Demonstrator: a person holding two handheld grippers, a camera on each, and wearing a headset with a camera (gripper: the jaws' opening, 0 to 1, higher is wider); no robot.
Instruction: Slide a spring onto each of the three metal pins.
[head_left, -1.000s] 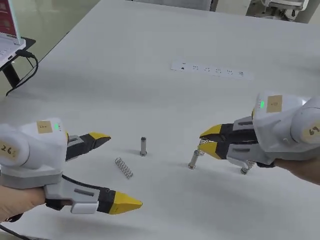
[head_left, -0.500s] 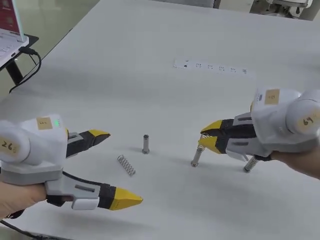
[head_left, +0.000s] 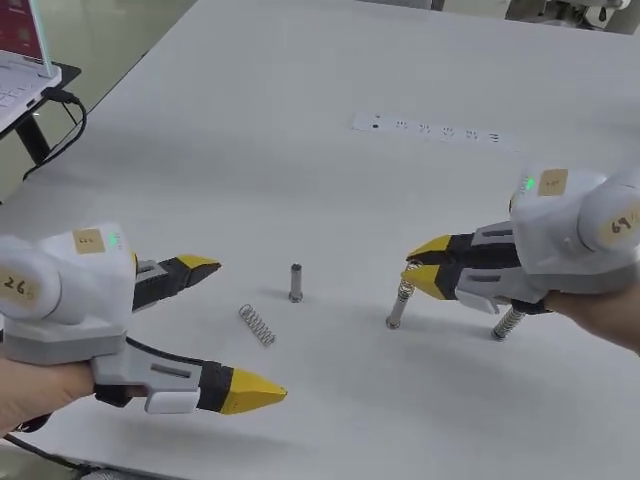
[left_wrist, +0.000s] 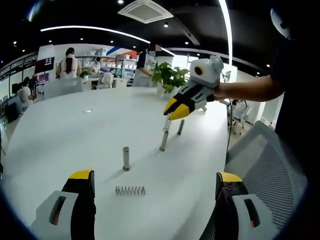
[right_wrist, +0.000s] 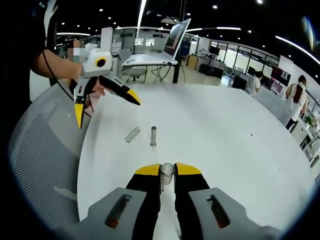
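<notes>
On the white workbench (head_left: 300, 150), the right gripper (head_left: 413, 271) has its fingers closed on a held spring (right_wrist: 167, 172). The held spring sits at the top of a tilted pin (head_left: 396, 313). The spring's lower coils appear to be around the pin's tip, but the head view is too small to confirm this.

Just beside the right gripper, under its body, a third pin (head_left: 507, 323) leans with a spring around its shaft.

The left gripper (head_left: 228, 330) hovers above the bench with its fingers spread wide apart and nothing between them. A loose spring (head_left: 257, 325) lies flat on the bench between the two fingers. Near it, a bare pin (head_left: 295, 282) stands upright, apart from the spring.

A power strip (head_left: 435, 130) lies farther back on the bench.
</notes>
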